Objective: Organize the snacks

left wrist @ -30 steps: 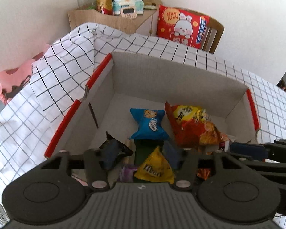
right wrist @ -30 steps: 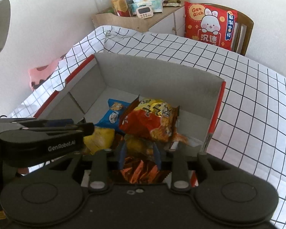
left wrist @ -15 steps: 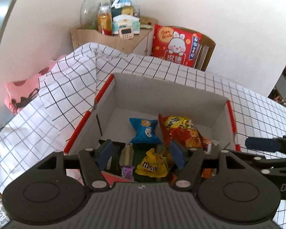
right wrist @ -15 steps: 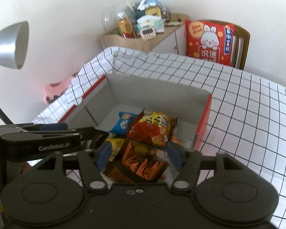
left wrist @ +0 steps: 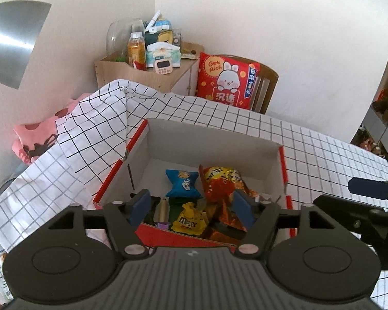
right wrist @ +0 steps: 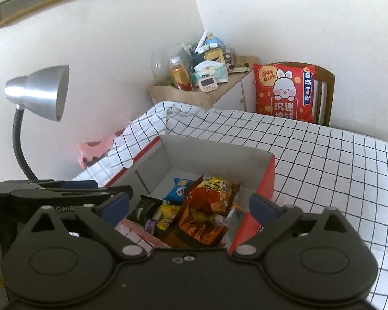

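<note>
A red-edged cardboard box (left wrist: 209,139) (right wrist: 219,155) sits on the checked tablecloth and holds several snack packs: a blue pouch (left wrist: 183,183) (right wrist: 179,190), an orange-red chip bag (left wrist: 222,184) (right wrist: 210,197), a yellow candy bag (left wrist: 190,222) (right wrist: 168,215) and a copper foil pack (right wrist: 199,230). My left gripper (left wrist: 191,210) hovers above the box's near edge, its jaws opening with nothing gripped. My right gripper (right wrist: 191,206) is raised over the near right side of the box, jaws opening wide and empty. Each gripper shows in the other's view, the right one (left wrist: 364,188) and the left one (right wrist: 72,188).
A silver gooseneck lamp (right wrist: 38,90) stands at the left. Behind the table are a wooden cabinet (left wrist: 147,75) with a bottle, a timer and tissues, and a chair with a red rabbit cushion (left wrist: 226,80). A pink cloth (left wrist: 36,139) lies beyond the left table edge.
Both grippers have risen and drawn back from the box, so more of the room shows. The right jaws spread from nearly closed over the snacks to wide; the left jaws widened too.
</note>
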